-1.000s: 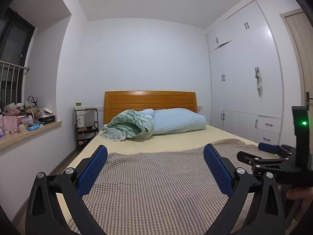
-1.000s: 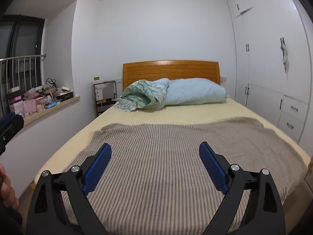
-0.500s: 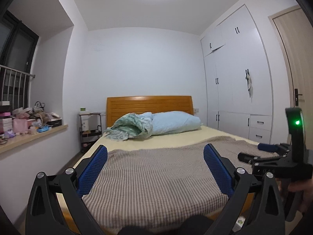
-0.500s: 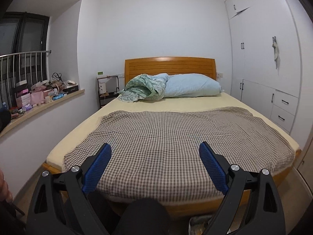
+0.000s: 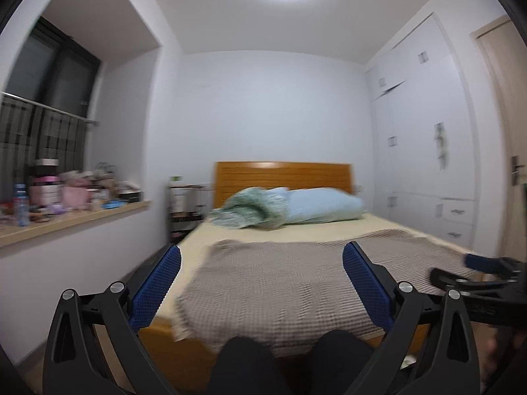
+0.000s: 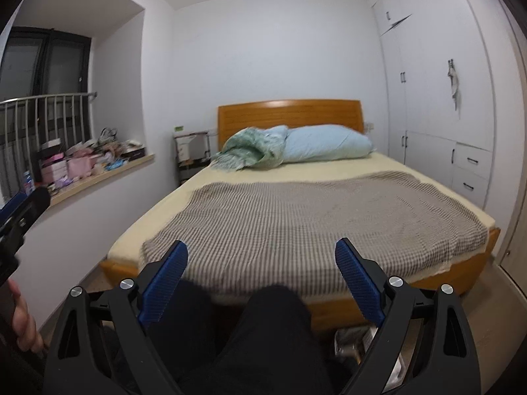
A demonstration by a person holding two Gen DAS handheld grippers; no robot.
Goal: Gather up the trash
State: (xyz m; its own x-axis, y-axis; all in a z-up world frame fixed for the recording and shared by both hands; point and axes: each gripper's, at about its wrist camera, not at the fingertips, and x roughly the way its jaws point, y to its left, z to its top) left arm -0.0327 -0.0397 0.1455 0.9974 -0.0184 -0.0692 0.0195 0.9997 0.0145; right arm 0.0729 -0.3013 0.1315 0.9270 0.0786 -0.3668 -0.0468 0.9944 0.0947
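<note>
Right wrist view: the right hand-held gripper [image 6: 262,271] is spread wide and empty above dark-trousered knees [image 6: 273,322]; litter [image 6: 357,342] lies on the floor just below its right finger, by the bed [image 6: 329,217]. Left hand-held gripper [image 5: 262,279] likewise gapes, empty.

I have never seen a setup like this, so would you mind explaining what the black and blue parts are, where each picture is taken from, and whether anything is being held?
These are two handheld tongs, one in each of a person's hands, each with a camera looking along its blue fingers. One picture is from the left tongs, the other from the right tongs. Both are open and hold nothing. Ahead is a bed with a checked blanket, a blue pillow and a green bundle. The dark shapes below are the person's legs.
</note>
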